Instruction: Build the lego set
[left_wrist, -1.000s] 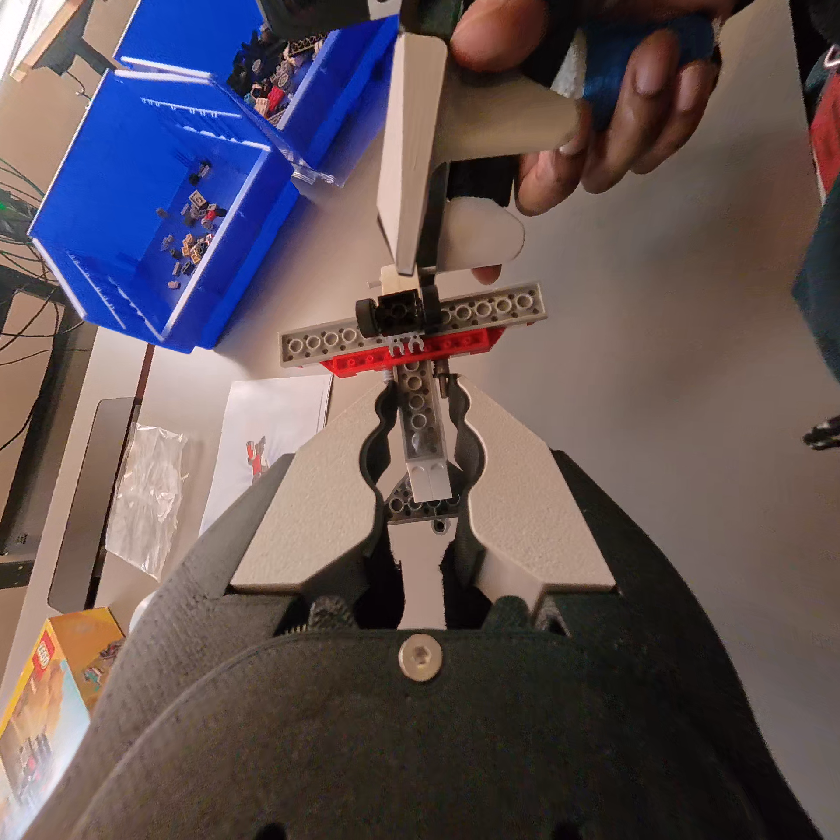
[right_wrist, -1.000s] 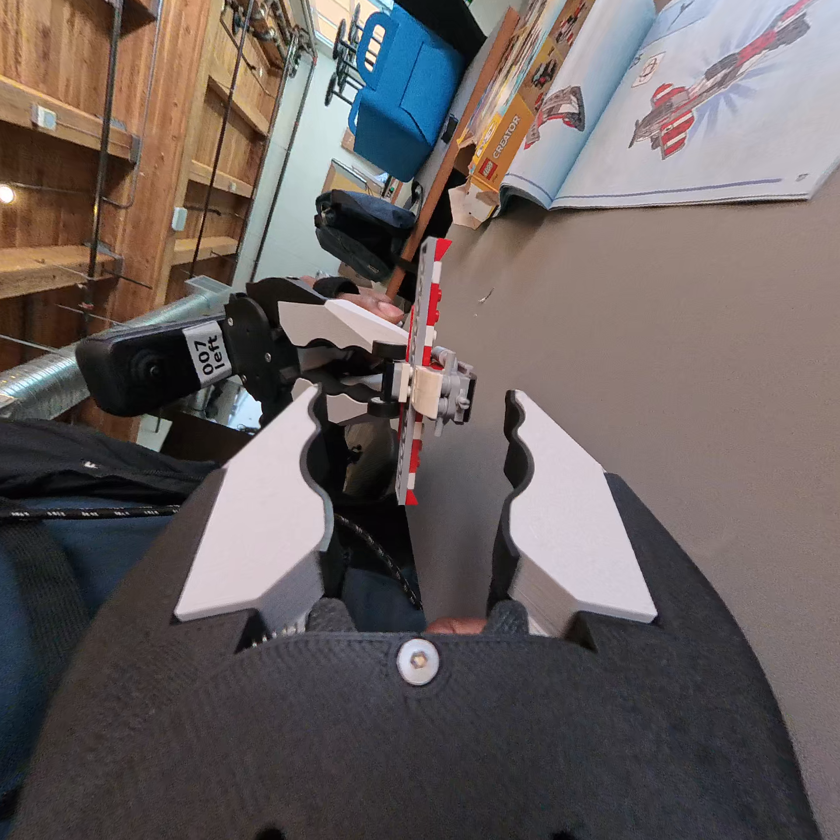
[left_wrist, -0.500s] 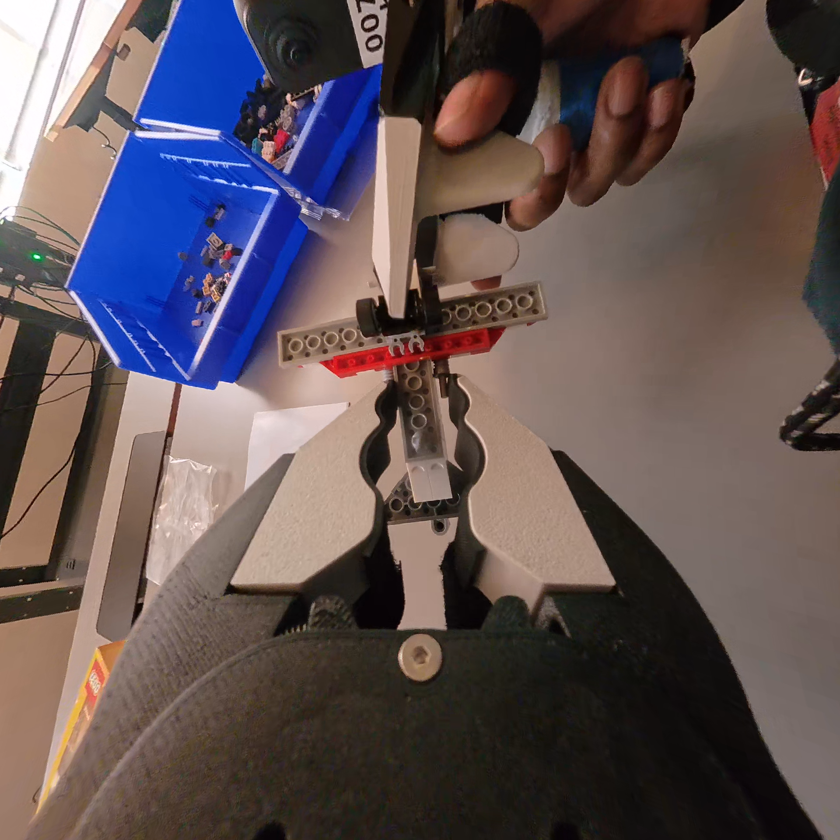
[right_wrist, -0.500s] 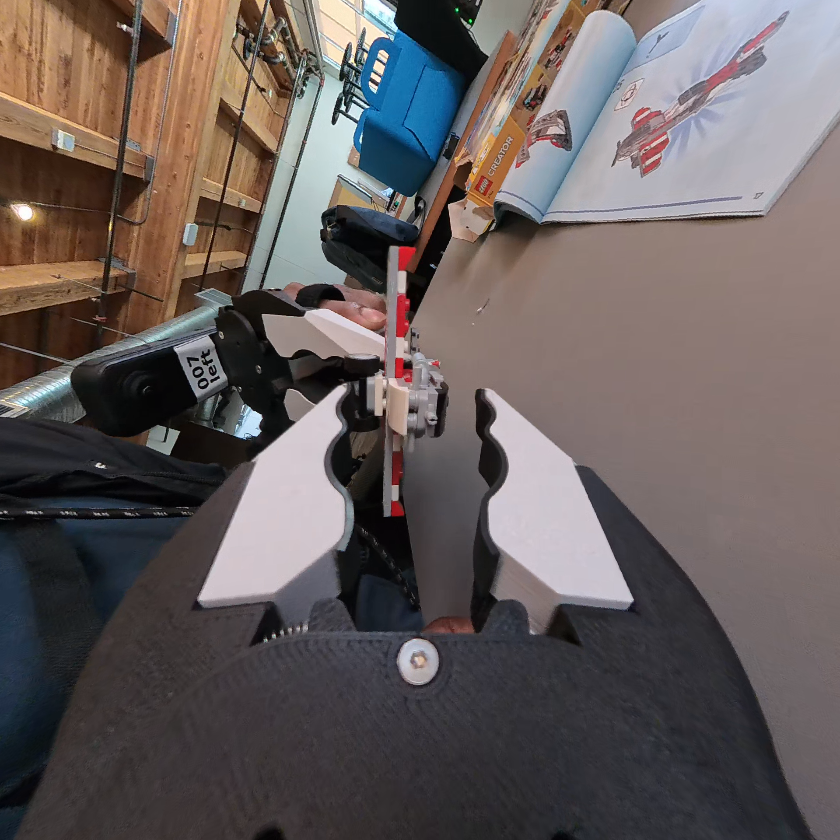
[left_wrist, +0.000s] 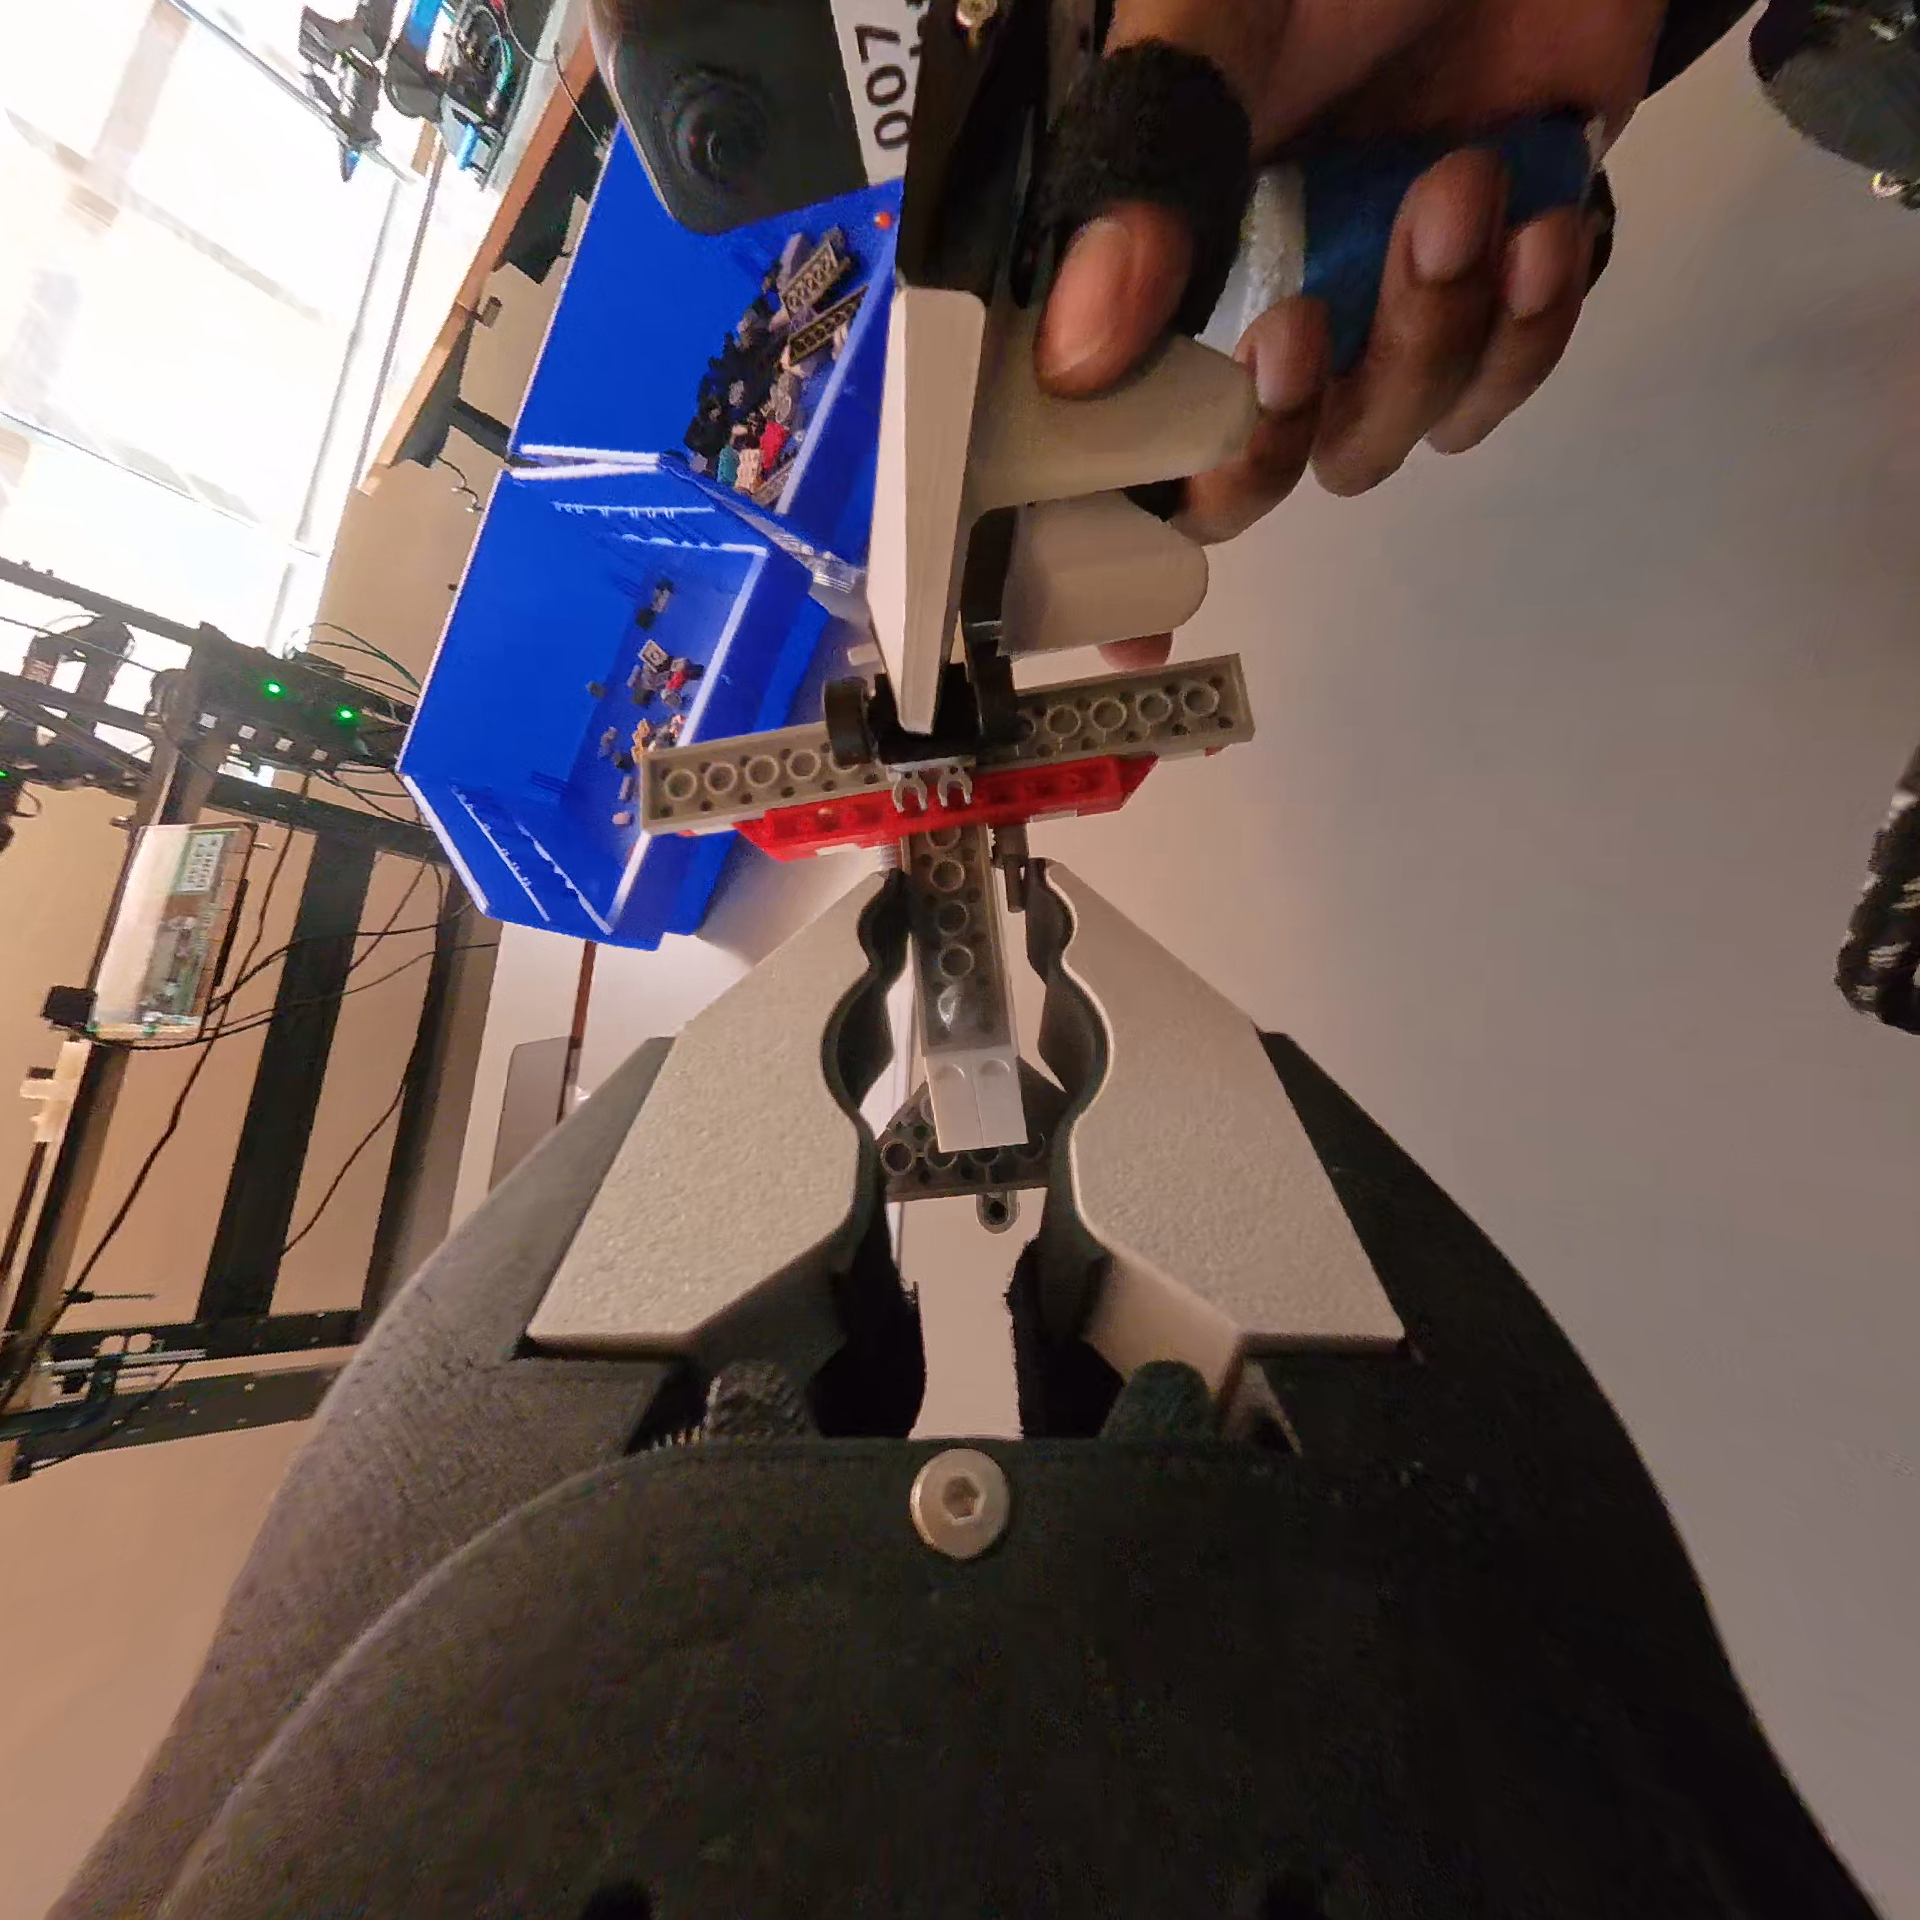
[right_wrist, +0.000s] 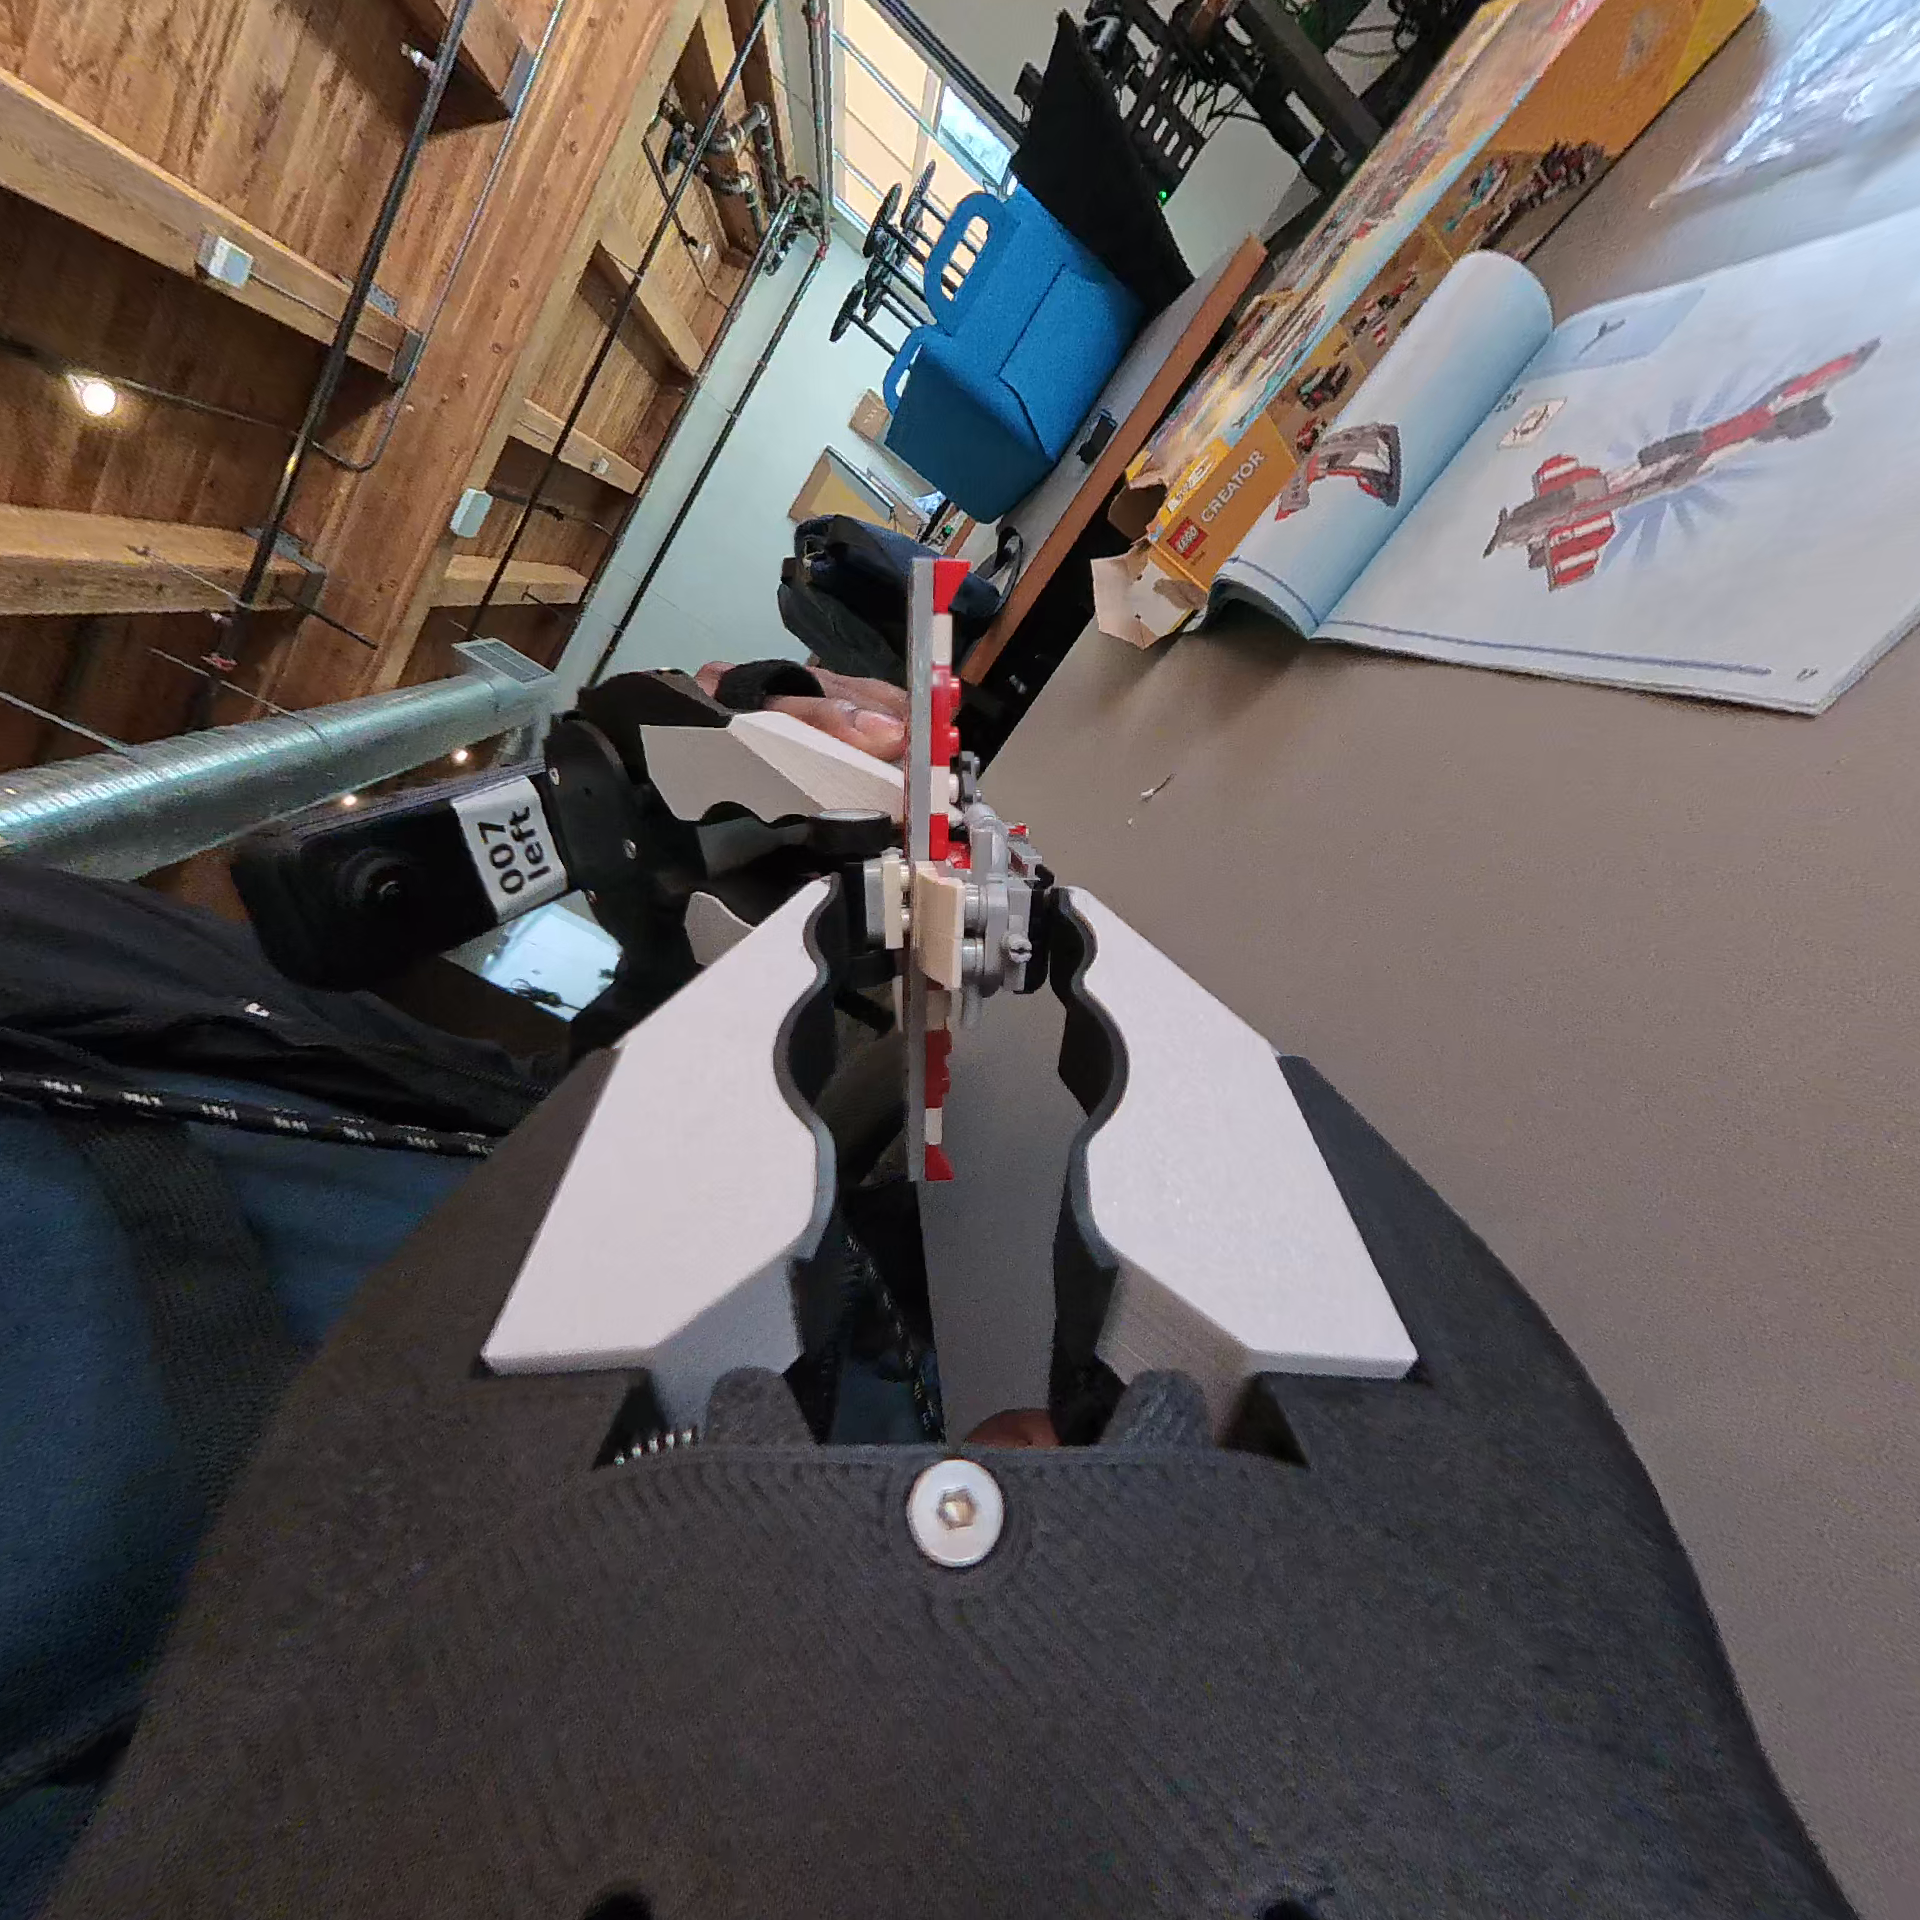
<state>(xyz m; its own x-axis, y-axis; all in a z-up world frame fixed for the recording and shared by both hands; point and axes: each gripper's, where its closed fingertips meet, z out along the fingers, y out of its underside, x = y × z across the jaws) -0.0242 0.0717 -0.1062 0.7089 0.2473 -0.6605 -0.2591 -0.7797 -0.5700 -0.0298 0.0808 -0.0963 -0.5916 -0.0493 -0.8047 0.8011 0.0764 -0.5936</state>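
Note:
A partly built lego model (left_wrist: 1132, 717), with a long grey wing plate, red bricks under it and a grey body, is held in the air. My left gripper (left_wrist: 961, 894) is shut on the grey body, with the tail between its fingers. My right gripper (left_wrist: 935, 717) comes in from above, and its fingers clamp the black wheel part at the wing's middle. In the right wrist view the model (right_wrist: 940, 675) stands edge-on, and the right gripper (right_wrist: 945, 914) is shut on its white and grey centre section. The left gripper (right_wrist: 748, 790) holds it from behind.
Two blue bins (left_wrist: 623, 644) with loose pieces stand at the table's far left. An open instruction booklet (right_wrist: 1610, 520) and the yellow set box (right_wrist: 1351, 343) lie on the grey table (right_wrist: 1455, 935). A person's hand (left_wrist: 1403, 260) holds the right gripper. The grippers are tip to tip, or close to it.
My right gripper was open beside the model; its fingers have closed onto the model's centre. My left gripper has kept its hold on the body.

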